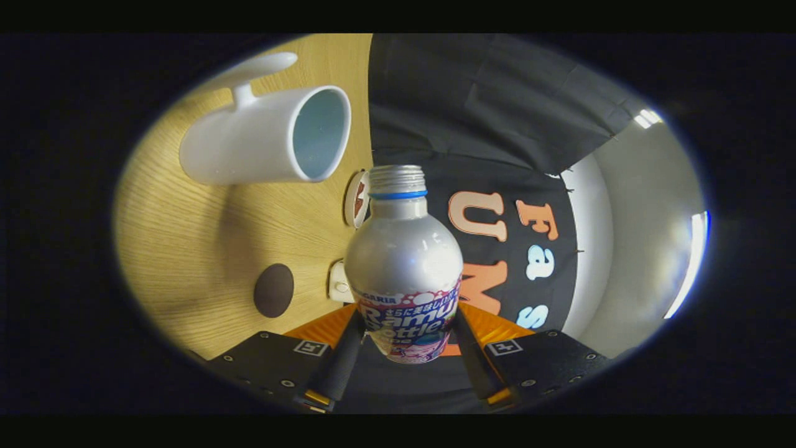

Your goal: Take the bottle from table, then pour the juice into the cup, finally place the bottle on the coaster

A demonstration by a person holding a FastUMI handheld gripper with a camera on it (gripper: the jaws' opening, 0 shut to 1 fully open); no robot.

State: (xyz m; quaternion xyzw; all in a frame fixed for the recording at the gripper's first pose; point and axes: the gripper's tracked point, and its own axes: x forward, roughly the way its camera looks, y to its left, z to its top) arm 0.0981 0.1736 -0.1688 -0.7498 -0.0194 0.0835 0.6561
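We see the bottle hide part of the round coaster behind its neck and most of a small white thing beside its body. The bottle's base lies hidden between the fingers of the gripper. We cannot tell what the small white thing is.

One bottle, one cup, one coaster

The bottle carries a printed label around its lower body: small letters "GARIA" on a band along the label's top edge, then large outlined words "Ramu" and "ottle" below (both cut off by the curve), with a line of unreadable small characters between.
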